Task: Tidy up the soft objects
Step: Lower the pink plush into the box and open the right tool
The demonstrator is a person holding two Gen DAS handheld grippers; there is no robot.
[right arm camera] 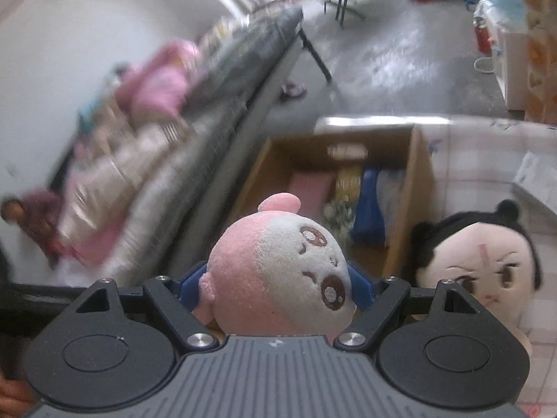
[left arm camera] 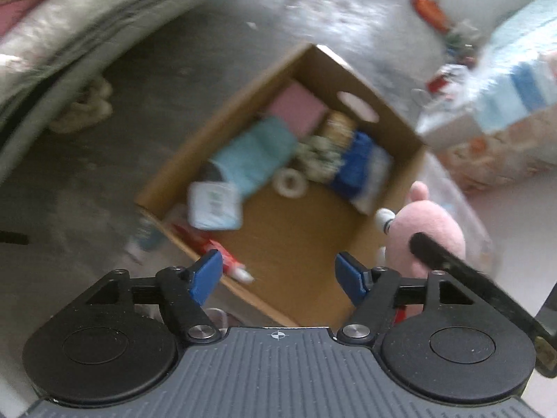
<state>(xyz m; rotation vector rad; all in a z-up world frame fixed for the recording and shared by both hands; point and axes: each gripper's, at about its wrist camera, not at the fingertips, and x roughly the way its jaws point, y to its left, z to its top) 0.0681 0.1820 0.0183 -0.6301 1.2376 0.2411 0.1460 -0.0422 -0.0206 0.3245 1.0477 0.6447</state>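
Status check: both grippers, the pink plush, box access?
Left gripper open, empty, above cardboard box. Right gripper shut on pink-and-white plush, short of the box. Black-haired doll beside it, not blocking.

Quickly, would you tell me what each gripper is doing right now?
Left gripper: open, holding nothing.
Right gripper: closed on the pink plush toy.

Right gripper (right arm camera: 276, 284) had its jaws clamped on a pink-and-white plush (right arm camera: 278, 271), cardboard box (right arm camera: 419, 188) open just beyond, black-haired doll (right arm camera: 487, 261) lying beside the box on the right.
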